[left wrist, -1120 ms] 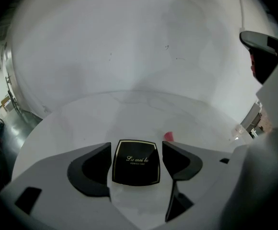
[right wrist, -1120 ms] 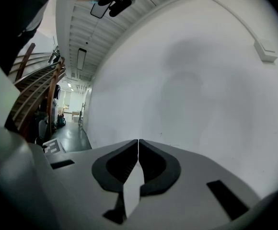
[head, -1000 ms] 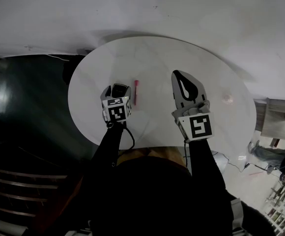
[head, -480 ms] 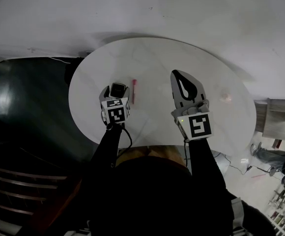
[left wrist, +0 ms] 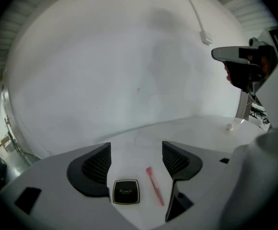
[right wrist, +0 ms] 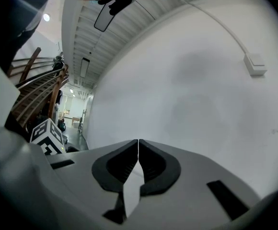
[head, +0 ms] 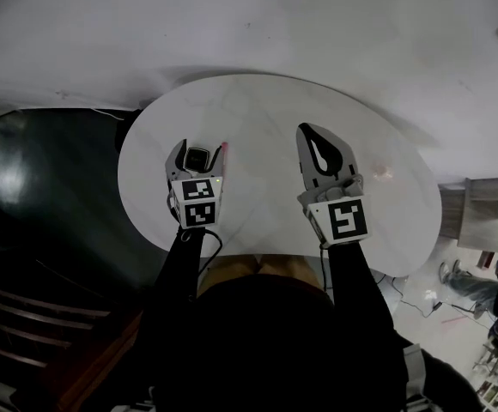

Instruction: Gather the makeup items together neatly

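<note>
A round white table (head: pixel 266 110) carries the makeup items. A black square compact (left wrist: pixel 125 191) lies flat on it between the jaws of my left gripper (left wrist: pixel 135 157), which is open and holds nothing. A thin pink tube (left wrist: pixel 154 186) lies just right of the compact, close to the right jaw. In the head view the compact (head: pixel 197 156) sits inside the left gripper (head: pixel 199 147), and only the tip of the tube (head: pixel 223 147) shows. My right gripper (head: pixel 311 130) hovers over the table's middle, shut and empty. The right gripper view shows its jaws (right wrist: pixel 138 143) pressed together.
A small pale pinkish item (head: pixel 382 172) lies alone toward the table's right side, also seen far off in the left gripper view (left wrist: pixel 230 127). A white wall stands behind the table. Dark floor and a railing lie to the left.
My left gripper has shifted forward and slightly left, so its jaws now straddle the compact, with the pink tube close to its right jaw. The right gripper has barely moved.
</note>
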Tool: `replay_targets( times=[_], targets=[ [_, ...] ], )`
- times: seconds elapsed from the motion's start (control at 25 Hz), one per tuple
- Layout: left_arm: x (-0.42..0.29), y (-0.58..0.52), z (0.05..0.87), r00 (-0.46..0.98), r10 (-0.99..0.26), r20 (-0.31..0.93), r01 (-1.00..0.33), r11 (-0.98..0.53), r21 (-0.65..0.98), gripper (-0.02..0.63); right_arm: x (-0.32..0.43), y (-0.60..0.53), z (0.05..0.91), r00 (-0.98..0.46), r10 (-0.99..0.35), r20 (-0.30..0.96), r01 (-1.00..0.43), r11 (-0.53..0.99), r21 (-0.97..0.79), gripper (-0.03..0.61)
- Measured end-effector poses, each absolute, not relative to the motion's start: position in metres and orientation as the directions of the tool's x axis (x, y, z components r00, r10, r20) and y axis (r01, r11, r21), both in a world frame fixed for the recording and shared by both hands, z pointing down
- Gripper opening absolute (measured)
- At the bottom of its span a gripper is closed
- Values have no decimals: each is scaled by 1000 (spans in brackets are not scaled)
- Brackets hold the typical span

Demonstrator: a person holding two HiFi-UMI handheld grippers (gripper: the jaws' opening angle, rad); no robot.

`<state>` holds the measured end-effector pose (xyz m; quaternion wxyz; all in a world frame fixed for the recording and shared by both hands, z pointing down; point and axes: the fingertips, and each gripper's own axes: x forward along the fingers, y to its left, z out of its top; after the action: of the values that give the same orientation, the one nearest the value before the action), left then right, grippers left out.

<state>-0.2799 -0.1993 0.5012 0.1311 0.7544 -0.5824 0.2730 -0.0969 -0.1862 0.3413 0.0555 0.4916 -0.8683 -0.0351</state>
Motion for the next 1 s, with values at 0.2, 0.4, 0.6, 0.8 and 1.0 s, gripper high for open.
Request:
replay_targets(
  times=[0.2,0.4,0.6,0.8,1.0],
  targets=[
    [-236,-197,443,238,-866,440,-905,-362,-223,345,-75,-181,322,-505,-863,8,-857,502,114,28],
    [-184,-192,391,348,-876,334,-857,-442,-264,345,-45,-175,311,-490,-872,-10,-864,484,136,28],
    [-136,-186,349,448,-863,231,-822,-500,-273,345,-11,-171,299,-464,-885,-44,-879,454,142,28],
    [-89,-176,322,539,-831,141,-783,-555,-279,345,28,-166,304,-435,-900,-18,-889,426,169,28],
    [-59,-168,312,573,-812,109,-762,-577,-295,345,52,-161,293,-414,-908,-63,-903,401,157,28]
  ],
)
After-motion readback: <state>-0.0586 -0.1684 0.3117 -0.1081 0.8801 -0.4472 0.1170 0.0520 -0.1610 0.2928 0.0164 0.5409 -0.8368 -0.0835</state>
